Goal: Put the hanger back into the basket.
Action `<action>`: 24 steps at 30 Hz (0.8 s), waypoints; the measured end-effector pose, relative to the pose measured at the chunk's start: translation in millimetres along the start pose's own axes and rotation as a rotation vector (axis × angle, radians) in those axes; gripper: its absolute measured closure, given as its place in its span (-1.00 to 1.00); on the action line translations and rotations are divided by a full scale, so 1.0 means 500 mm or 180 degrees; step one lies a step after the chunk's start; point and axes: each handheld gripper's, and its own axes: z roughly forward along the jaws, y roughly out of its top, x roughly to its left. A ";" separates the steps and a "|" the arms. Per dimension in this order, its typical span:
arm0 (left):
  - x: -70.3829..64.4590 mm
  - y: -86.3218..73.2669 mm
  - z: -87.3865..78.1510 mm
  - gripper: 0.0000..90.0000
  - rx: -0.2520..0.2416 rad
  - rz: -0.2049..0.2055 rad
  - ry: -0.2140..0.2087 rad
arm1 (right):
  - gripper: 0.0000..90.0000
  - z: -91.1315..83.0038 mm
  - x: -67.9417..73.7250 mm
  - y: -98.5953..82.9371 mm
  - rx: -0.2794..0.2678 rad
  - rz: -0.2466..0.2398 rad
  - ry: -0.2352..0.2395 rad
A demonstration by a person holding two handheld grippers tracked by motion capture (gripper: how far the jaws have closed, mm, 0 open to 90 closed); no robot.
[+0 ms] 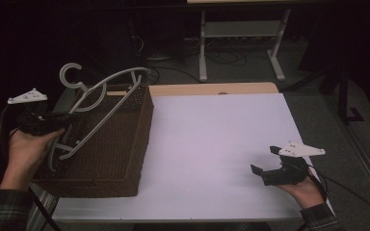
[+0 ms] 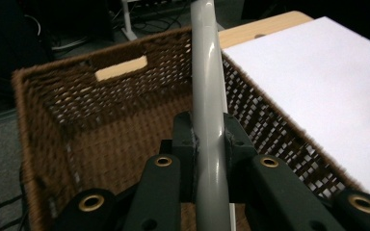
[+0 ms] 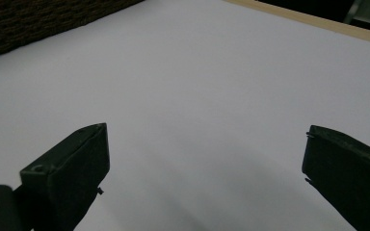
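Observation:
A grey plastic clothes hanger (image 1: 101, 103) slants over a brown wicker basket (image 1: 125, 159) at the table's left, its hook raised past the basket's far left corner. My left gripper (image 1: 58, 126) is shut on the hanger's lower arm. In the left gripper view the grey hanger bar (image 2: 207, 96) runs up between the two clamped jaws, with the basket's inside (image 2: 101, 139) behind it. My right gripper (image 1: 265, 161) hovers open over the white table surface (image 1: 212, 144) at the front right. In the right gripper view its jaws stand wide apart with nothing between them.
The white sheet (image 3: 212, 86) covers most of the table, with a wooden strip (image 1: 212, 89) along its far edge. Beyond the table, a white desk frame (image 1: 241, 43) and cables stand on the dark floor.

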 end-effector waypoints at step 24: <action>0.049 -0.079 0.053 0.77 0.0393 -0.0087 -0.0022 | -0.95 0.001 -0.006 -0.001 0.0027 0.0034 -0.0044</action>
